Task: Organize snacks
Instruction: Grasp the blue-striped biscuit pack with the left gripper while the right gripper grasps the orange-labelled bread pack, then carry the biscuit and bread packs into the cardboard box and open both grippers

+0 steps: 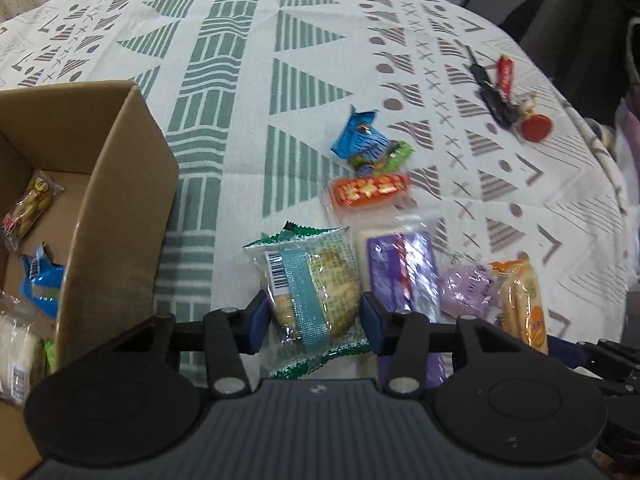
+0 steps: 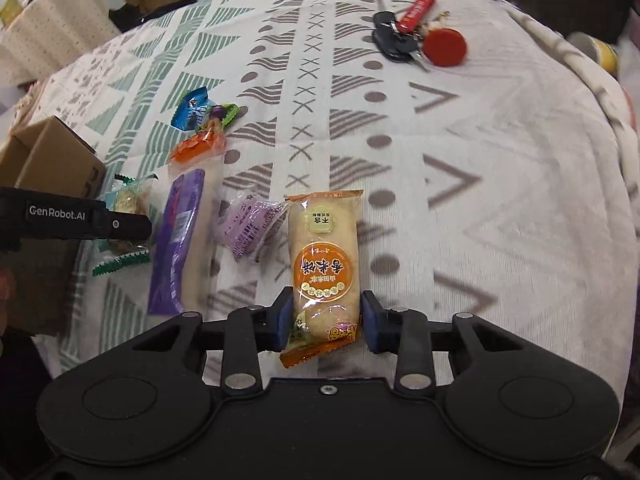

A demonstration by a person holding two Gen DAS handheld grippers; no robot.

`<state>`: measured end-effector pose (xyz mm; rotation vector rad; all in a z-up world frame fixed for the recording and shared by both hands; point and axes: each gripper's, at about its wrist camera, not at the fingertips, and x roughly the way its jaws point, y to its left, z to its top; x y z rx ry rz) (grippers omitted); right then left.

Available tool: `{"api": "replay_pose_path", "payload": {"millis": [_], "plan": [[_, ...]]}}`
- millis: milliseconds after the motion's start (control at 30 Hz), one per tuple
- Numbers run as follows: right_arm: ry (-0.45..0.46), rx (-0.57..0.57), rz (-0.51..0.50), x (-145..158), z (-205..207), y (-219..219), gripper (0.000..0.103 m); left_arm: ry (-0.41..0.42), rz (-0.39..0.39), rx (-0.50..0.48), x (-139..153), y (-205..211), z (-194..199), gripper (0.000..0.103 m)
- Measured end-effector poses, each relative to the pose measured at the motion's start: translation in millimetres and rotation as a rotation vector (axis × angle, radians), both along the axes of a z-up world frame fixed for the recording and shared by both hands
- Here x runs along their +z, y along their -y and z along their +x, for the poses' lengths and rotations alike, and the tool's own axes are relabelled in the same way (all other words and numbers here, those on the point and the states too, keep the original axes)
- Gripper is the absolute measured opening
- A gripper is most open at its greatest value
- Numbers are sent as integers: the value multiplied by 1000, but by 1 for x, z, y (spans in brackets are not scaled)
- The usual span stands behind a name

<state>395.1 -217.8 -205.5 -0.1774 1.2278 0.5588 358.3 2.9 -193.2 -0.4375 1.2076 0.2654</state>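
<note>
- My left hand-held gripper (image 1: pixel 314 320) has its jaws on both sides of the green-edged cracker pack (image 1: pixel 310 284); pads look to touch the wrapper, so I read it as gripped. Pack lies on the bench cloth (image 1: pixel 240 92).
- My right hand-held gripper (image 2: pixel 325 320) straddles the orange rice-cracker pack (image 2: pixel 325 260); left pad is on the wrapper, right pad just beside it. Cannot tell if it is really clamped.
- Purple long pack (image 1: pixel 400 268) is just right of the cracker pack in the left view, touching it along the edge.
- Small purple pouch (image 2: pixel 250 226) lies between the purple long pack and the orange rice-cracker pack, near both.
- Cardboard box (image 1: pixel 120 184) stands open at my left, near the cracker pack. Inside it I see a clear nut packet (image 1: pixel 32 208), a blue wrapper (image 1: pixel 40 280) and a white pack (image 1: pixel 20 352) at the near corner.
- Farther out: an orange-red flat pack (image 1: pixel 370 192), then a blue pack (image 1: pixel 358 136) with a small green one (image 1: pixel 394 156) against it, all close together.
- Far right of the bench: a key bunch (image 2: pixel 394 42) with a red tag (image 2: pixel 418 10) and a red round fob (image 2: pixel 445 47), well apart from the snacks.
- The left tool body (image 2: pixel 76 220) shows in the right view, in front of the box.
</note>
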Motion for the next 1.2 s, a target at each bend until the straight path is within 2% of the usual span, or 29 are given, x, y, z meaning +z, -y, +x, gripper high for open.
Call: {"api": "replay_pose_path", "payload": {"millis": [167,467,800,1200], "plan": [[14,-48,35,14,-18,9,34,22,-12,-35,15,8,-14,47],[63,-52,84,46,-43,1,34,75,-18,-64,45,5,-40,47],[108,-12,131,78,-67,-34,34,129,-11,-62,75,-16,-71,47],[146,37,181,105,-89,-89,34,176,1,-38,100,-61,-97,47]]}}
